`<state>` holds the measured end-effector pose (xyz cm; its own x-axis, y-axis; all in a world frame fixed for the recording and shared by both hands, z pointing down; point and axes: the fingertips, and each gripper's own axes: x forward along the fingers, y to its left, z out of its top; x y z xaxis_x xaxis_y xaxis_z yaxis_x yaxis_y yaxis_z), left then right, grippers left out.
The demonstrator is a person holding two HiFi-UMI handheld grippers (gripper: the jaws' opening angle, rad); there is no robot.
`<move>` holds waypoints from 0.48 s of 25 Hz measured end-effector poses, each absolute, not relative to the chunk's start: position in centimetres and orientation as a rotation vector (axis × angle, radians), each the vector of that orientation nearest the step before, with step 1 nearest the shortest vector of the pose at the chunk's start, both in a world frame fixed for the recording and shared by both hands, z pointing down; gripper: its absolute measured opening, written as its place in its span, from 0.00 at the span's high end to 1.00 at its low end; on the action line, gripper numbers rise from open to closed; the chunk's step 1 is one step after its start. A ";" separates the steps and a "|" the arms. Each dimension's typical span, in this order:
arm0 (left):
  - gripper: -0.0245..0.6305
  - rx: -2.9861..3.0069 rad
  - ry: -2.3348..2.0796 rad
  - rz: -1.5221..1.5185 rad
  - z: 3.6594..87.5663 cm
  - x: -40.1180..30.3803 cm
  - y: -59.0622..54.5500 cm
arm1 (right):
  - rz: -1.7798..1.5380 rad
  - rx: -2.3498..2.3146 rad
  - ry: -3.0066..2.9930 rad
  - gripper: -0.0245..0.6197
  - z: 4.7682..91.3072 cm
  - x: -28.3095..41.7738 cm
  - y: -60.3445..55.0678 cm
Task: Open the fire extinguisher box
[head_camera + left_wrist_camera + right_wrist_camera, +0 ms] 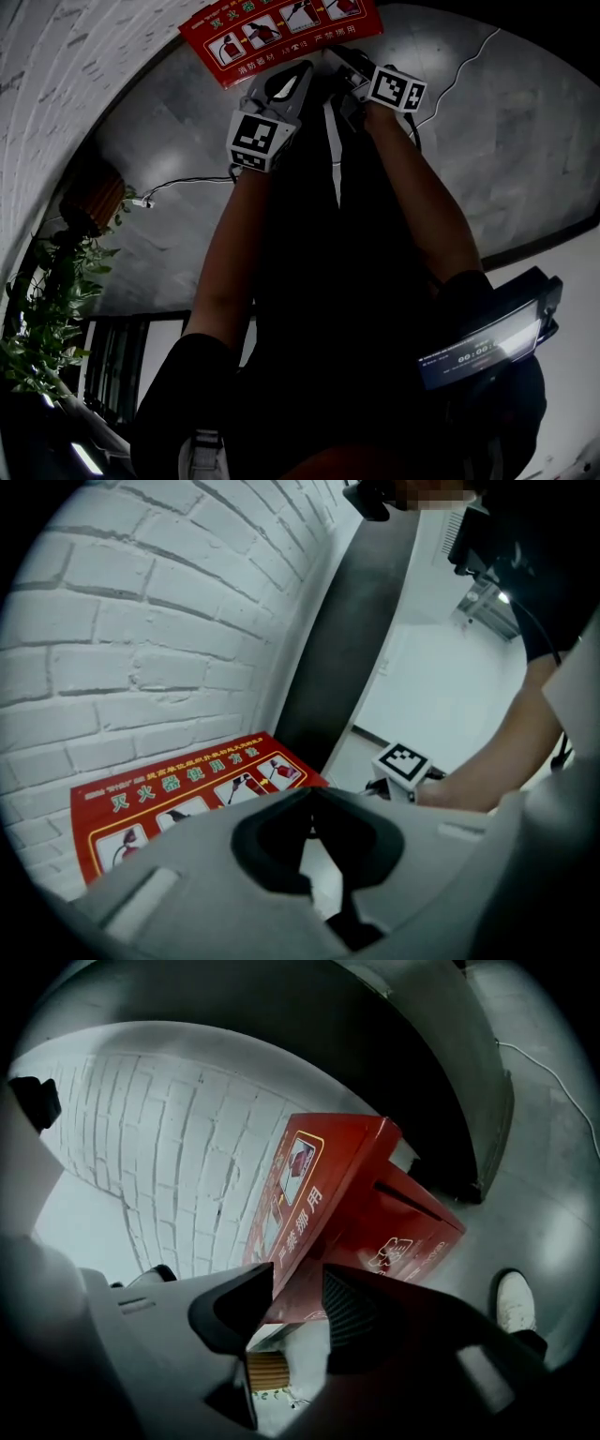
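The red top of the fire extinguisher box [187,794] carries yellow Chinese print, 灭火器使用方法, above a row of pictograms [239,787] of an extinguisher in use. A line beneath them ends in 严禁挪用. The lit display [478,353] shows digits too blurred to read.

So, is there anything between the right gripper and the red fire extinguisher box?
Nothing visible does. The right gripper has its jaws apart and looks straight at the red fire extinguisher box. Only open space shows between the jaws and the box's near corner.
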<state>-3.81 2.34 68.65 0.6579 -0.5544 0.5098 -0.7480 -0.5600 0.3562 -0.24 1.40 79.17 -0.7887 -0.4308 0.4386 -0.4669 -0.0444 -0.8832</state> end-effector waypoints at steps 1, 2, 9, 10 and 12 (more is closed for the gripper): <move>0.96 2.320 -1.006 0.463 68.7 -3.8 2.5 | 2.020 1.016 -2.151 0.72 79.2 -0.2 1.3; 0.96 2.320 -1.005 0.462 68.7 -3.8 2.6 | 2.031 1.021 -2.150 0.72 79.3 -0.2 1.1; 0.96 2.319 -1.023 0.441 68.3 -4.2 2.3 | 2.083 1.065 -2.105 0.78 80.2 -0.2 0.6; 0.96 2.315 -1.027 0.438 68.3 -4.3 2.3 | 2.094 1.068 -2.098 0.78 80.3 -0.2 0.6; 0.96 2.311 -1.036 0.435 68.2 -4.5 2.2 | 2.108 1.070 -2.092 0.79 80.1 -0.2 0.5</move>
